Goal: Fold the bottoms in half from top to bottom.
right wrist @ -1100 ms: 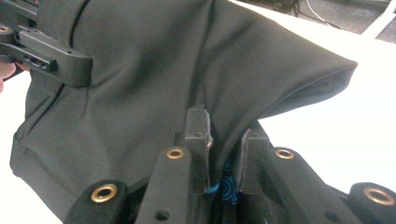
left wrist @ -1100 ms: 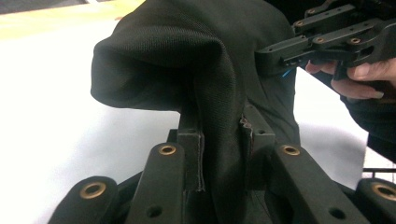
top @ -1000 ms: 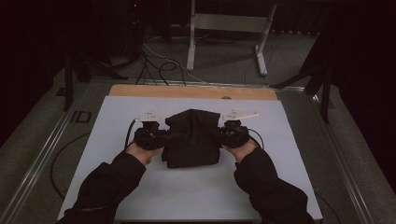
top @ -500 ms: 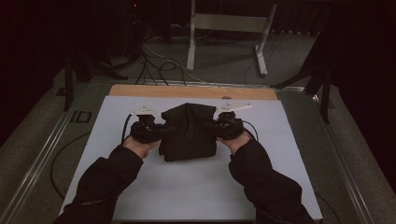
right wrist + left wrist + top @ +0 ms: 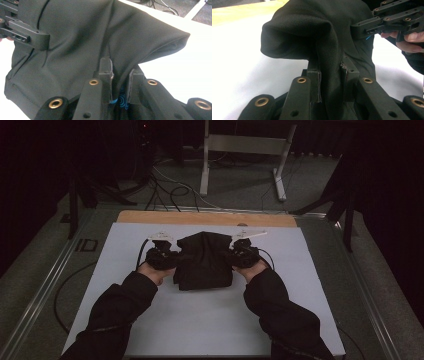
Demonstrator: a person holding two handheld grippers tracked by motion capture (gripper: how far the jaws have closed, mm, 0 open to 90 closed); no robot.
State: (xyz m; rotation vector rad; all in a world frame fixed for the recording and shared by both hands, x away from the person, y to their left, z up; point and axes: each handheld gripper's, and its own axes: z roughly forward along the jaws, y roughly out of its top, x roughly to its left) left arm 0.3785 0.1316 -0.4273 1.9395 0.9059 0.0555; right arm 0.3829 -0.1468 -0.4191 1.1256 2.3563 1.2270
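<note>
A black folded garment (image 5: 204, 261) lies on the white table mat (image 5: 200, 320), partly lifted between my two hands. My left gripper (image 5: 172, 258) is shut on its left edge; in the left gripper view the fabric (image 5: 312, 32) runs pinched between the pads (image 5: 314, 85). My right gripper (image 5: 234, 256) is shut on the right edge; in the right gripper view the cloth (image 5: 87, 37) passes between its pads (image 5: 107, 75), with a bit of blue print (image 5: 122, 101) showing low in the gap. Each gripper view shows the other gripper (image 5: 387, 20) (image 5: 22, 32) across the cloth.
A wooden strip (image 5: 200, 218) borders the far edge of the mat. Beyond it stand a metal frame (image 5: 245, 150) and loose cables (image 5: 170, 190) on the floor. Metal rails (image 5: 45, 285) run along the table's sides. Dark sleeves (image 5: 120, 310) enter from below.
Both hands have carried the garment away from me toward the far edge of the mat. Both grips stay the same.
</note>
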